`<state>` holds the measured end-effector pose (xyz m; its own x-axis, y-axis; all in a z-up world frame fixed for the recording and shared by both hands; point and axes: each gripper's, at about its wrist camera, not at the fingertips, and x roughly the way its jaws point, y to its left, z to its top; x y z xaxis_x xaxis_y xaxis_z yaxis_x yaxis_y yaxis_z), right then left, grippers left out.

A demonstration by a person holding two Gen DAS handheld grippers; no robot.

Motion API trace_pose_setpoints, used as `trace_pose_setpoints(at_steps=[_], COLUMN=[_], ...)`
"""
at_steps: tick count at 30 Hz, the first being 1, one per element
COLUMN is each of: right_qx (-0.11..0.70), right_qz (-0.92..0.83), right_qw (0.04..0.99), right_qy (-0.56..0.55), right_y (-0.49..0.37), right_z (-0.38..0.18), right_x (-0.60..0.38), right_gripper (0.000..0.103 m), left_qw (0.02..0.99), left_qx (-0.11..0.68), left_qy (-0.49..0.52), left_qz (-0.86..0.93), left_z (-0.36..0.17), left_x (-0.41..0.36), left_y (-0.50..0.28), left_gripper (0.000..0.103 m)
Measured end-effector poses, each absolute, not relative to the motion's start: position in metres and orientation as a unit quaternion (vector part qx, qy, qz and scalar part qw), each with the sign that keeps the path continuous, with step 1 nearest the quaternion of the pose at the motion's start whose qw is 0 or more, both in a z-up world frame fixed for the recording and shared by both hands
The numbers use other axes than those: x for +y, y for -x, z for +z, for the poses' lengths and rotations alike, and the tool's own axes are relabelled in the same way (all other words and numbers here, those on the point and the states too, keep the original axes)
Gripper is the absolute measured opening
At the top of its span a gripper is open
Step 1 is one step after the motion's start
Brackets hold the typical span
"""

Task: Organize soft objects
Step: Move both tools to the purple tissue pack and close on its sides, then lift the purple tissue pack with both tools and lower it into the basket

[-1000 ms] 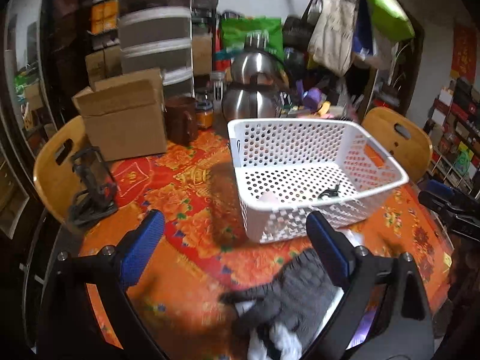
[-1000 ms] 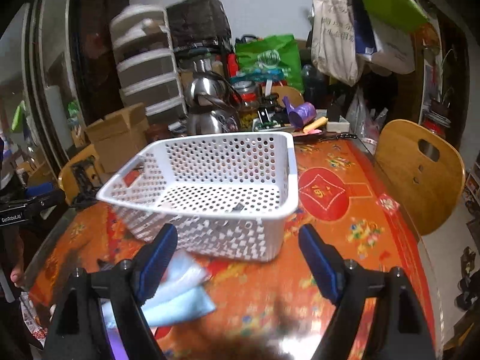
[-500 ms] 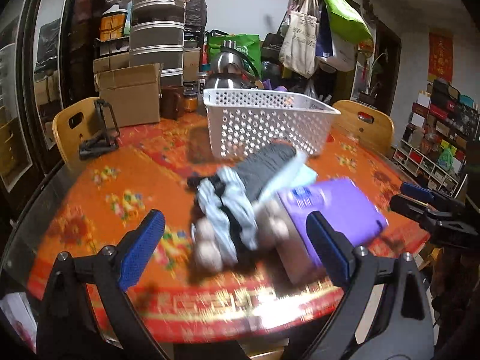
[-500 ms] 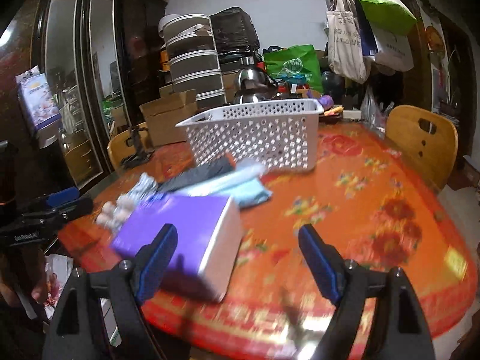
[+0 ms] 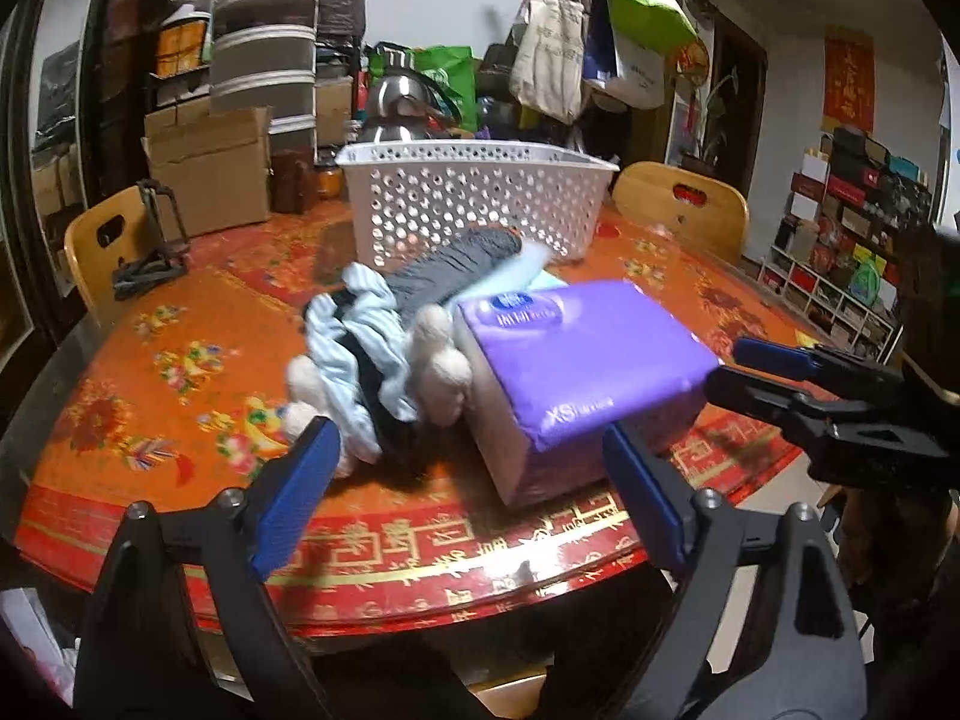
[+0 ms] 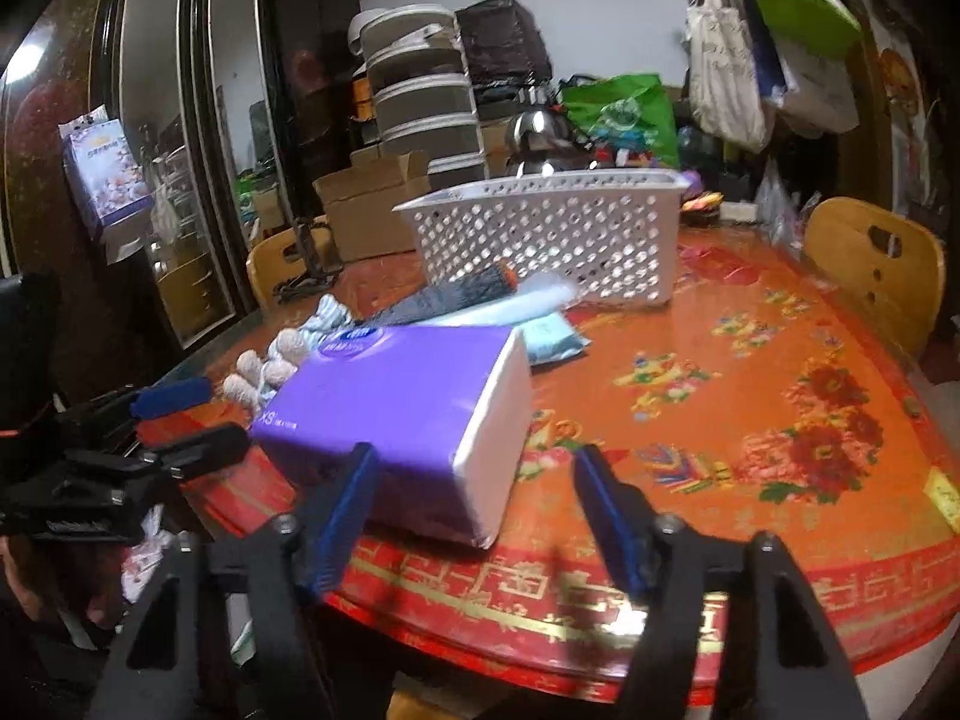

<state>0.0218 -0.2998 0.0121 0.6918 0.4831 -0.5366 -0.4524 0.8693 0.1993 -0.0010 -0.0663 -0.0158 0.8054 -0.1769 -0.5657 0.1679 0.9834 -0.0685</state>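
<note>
A purple tissue pack [image 5: 576, 354] [image 6: 414, 402] lies near the front edge of the orange table. Beside it lie a plush toy in a light blue dress [image 5: 372, 354] [image 6: 282, 354], a grey knit piece [image 5: 456, 267] [image 6: 444, 300] and a pale blue pack [image 6: 540, 336]. A white perforated basket [image 5: 480, 198] [image 6: 552, 228] stands behind them. My left gripper [image 5: 468, 486] is open and empty at the table's front edge. My right gripper [image 6: 474, 510] is open and empty just in front of the tissue pack; it also shows at the right of the left wrist view [image 5: 798, 384].
Wooden chairs [image 5: 684, 204] [image 6: 876, 264] stand around the table. A cardboard box [image 5: 210, 174], a steel kettle [image 5: 396, 108], a black stand [image 5: 156, 240] and hanging bags [image 5: 558, 60] crowd the far side. A dark cabinet [image 6: 180, 180] is on the left.
Both grippers have pulled back and dropped from above the basket to the table's front edge. The soft objects and tissue pack now lie ahead of them. Both stay open.
</note>
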Motion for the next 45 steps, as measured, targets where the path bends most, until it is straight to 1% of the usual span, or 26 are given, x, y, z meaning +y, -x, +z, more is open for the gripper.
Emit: trace_pose_setpoints(at_steps=[1, 7, 12, 13, 14, 15, 22, 27, 34, 40, 45], right_qx=[0.299, 0.292, 0.296, 0.294, 0.294, 0.295, 0.294, 0.285, 0.274, 0.248, 0.229], right_qz=[0.260, 0.287, 0.301, 0.302, 0.304, 0.305, 0.297, 0.282, 0.266, 0.252, 0.240], right_qw=[0.918, 0.912, 0.906, 0.906, 0.906, 0.905, 0.908, 0.915, 0.923, 0.934, 0.942], right_qy=[-0.026, -0.002, 0.025, 0.028, 0.029, 0.028, 0.035, 0.043, 0.046, 0.051, 0.054], right_y=[-0.023, -0.027, -0.030, -0.030, -0.031, -0.032, -0.029, -0.021, -0.016, -0.010, -0.019], right_z=[0.012, 0.009, 0.003, 0.003, 0.003, 0.002, 0.004, 0.011, 0.020, 0.039, 0.067], right_x=[-0.298, -0.285, -0.275, -0.274, -0.275, -0.275, -0.273, -0.269, -0.268, -0.268, -0.268], right_gripper=[0.058, 0.057, 0.057, 0.057, 0.057, 0.056, 0.053, 0.047, 0.046, 0.046, 0.046], left_qw=[0.949, 0.941, 0.938, 0.937, 0.935, 0.934, 0.934, 0.939, 0.942, 0.948, 0.956], left_qx=[0.302, 0.317, 0.314, 0.313, 0.313, 0.313, 0.306, 0.295, 0.288, 0.267, 0.240], left_qy=[0.006, 0.016, 0.014, 0.013, 0.013, 0.013, 0.000, -0.001, -0.005, -0.006, -0.014], left_qz=[-0.092, -0.116, -0.148, -0.155, -0.165, -0.172, -0.183, -0.173, -0.171, -0.173, -0.169], left_z=[-0.018, -0.033, -0.034, -0.034, -0.036, -0.035, -0.029, -0.024, -0.015, 0.006, 0.035], left_x=[-0.068, -0.072, -0.077, -0.079, -0.081, -0.081, -0.086, -0.084, -0.084, -0.085, -0.088], left_y=[-0.001, -0.012, -0.017, -0.018, -0.019, -0.020, -0.023, -0.019, -0.017, -0.013, -0.019], left_gripper=[0.069, 0.064, 0.046, 0.044, 0.039, 0.036, 0.035, 0.035, 0.035, 0.035, 0.035])
